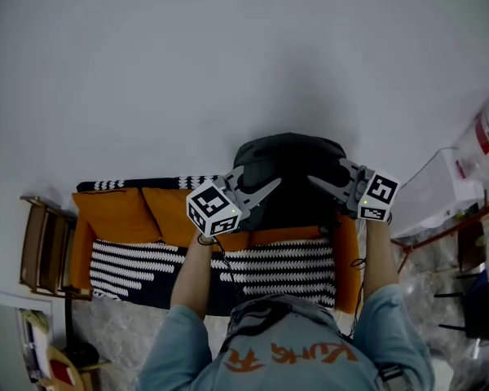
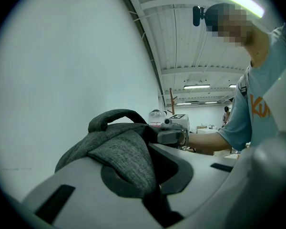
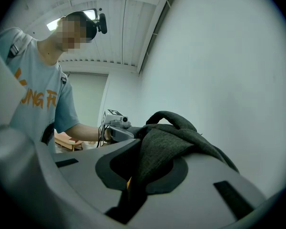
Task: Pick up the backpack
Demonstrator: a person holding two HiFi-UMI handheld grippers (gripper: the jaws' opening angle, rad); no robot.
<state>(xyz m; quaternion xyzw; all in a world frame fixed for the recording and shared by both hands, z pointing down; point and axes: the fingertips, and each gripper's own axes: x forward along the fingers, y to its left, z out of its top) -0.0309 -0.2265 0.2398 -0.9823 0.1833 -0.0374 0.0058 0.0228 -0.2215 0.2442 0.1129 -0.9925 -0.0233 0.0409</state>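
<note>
The left gripper [image 2: 148,175] has its jaws closed on a fold of grey woven fabric, which fills the narrow gap between the pads. The right gripper [image 3: 136,175] is clamped the same way on a darker fold of the same material. Both folds belong to the backpack [image 1: 289,157], a dark grey pack with a padded carry handle [image 2: 117,116] arching over its top. Each gripper grips one upper side of the pack, left and right, pointing inward toward the other.

The backpack sits between the two grippers, close to a plain white wall [image 1: 228,55] and at the rear edge of a sofa [image 1: 122,210] with orange cushions. It cannot be made out whether the pack rests on the sofa or hangs clear of it. A black-and-white striped blanket [image 1: 285,259] covers the seat in front of the pack. The person stands at the sofa's front edge in a light blue T-shirt [image 1: 285,357] with orange print, both forearms reaching forward. A wooden piece of furniture [image 1: 45,247] stands beside the sofa's left end.
</note>
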